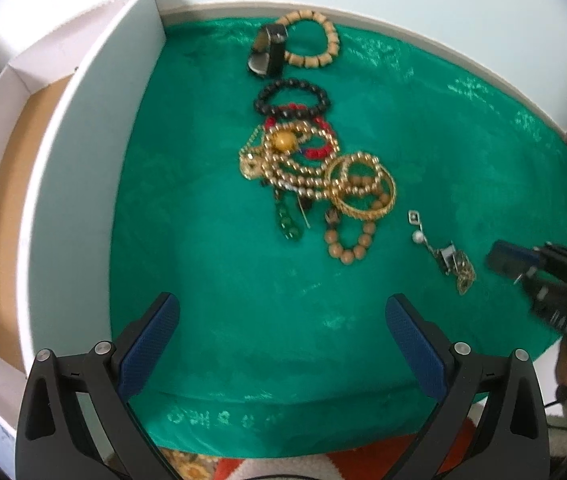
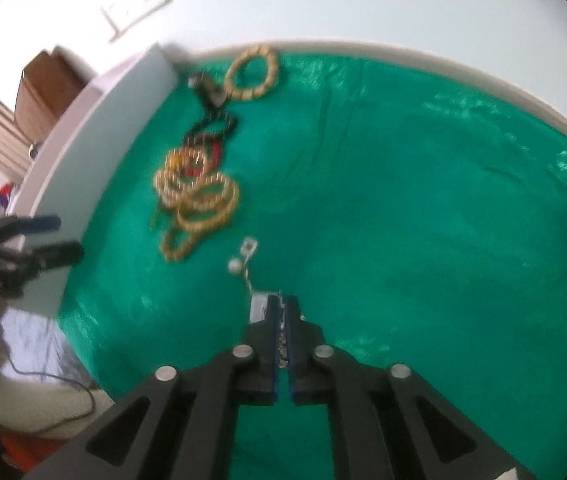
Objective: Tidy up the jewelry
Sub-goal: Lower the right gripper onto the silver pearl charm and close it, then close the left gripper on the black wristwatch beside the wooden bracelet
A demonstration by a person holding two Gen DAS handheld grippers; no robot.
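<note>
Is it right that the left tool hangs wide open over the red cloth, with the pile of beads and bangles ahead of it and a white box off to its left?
Not quite: the cloth is green, not red, as the left wrist view shows. The rest holds: the left tool hangs wide open over it, the pile of beads and bangles lies ahead, and the white box is off to its left.

A cloth (image 1: pixel 423 120) covers the bench, with a box (image 1: pixel 79 184) along its left edge. Down the middle run a bead bracelet (image 1: pixel 315 38) and watch (image 1: pixel 269 50) at the far end, then a tangled heap of necklaces and bangles (image 1: pixel 315 168); a chain with pendants (image 1: pixel 443 252) lies to the heap's right, nearer the front.
</note>
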